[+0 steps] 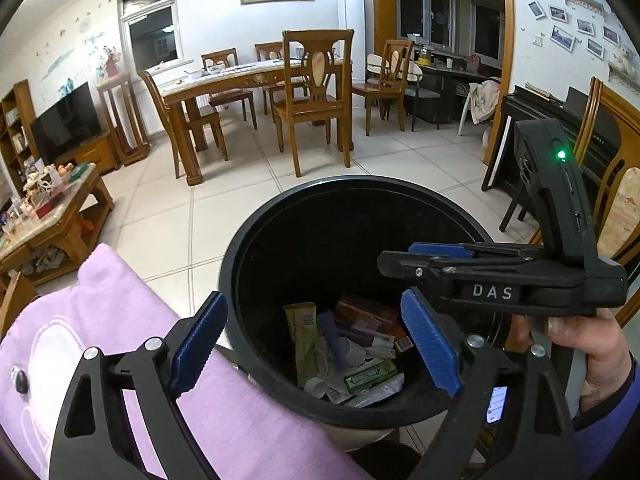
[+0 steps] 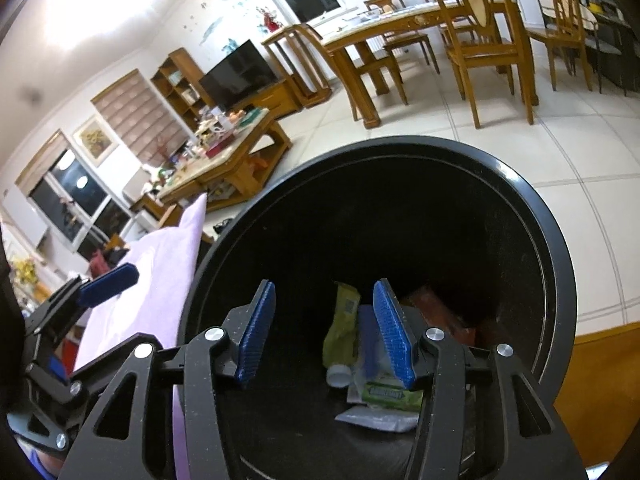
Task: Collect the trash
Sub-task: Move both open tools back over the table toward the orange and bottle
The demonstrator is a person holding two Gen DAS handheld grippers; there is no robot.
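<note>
A black round trash bin [image 1: 320,184] [image 2: 440,144] stands on the floor right under both grippers. Inside lie several pieces of trash: a green gum pack [image 1: 370,376] [image 2: 384,394], a yellow-green wrapper [image 1: 306,336] [image 2: 342,328], an orange-brown box [image 1: 368,312] and a white cap [image 2: 339,374]. My left gripper [image 1: 314,344] hangs open over the bin's near rim with nothing between its blue pads. My right gripper [image 2: 325,332] is open above the bin's mouth, also holding nothing. In the left wrist view it [image 1: 404,258] reaches in from the right, held by a hand [image 1: 592,340].
A lilac cushion [image 1: 120,320] [image 2: 160,280] lies against the bin's left side. A cluttered wooden coffee table [image 1: 60,208] stands to the left. A dining table [image 1: 240,76] with chairs is beyond on the tiled floor. A wooden chair [image 1: 616,184] and a dark piano [image 1: 532,120] are close on the right.
</note>
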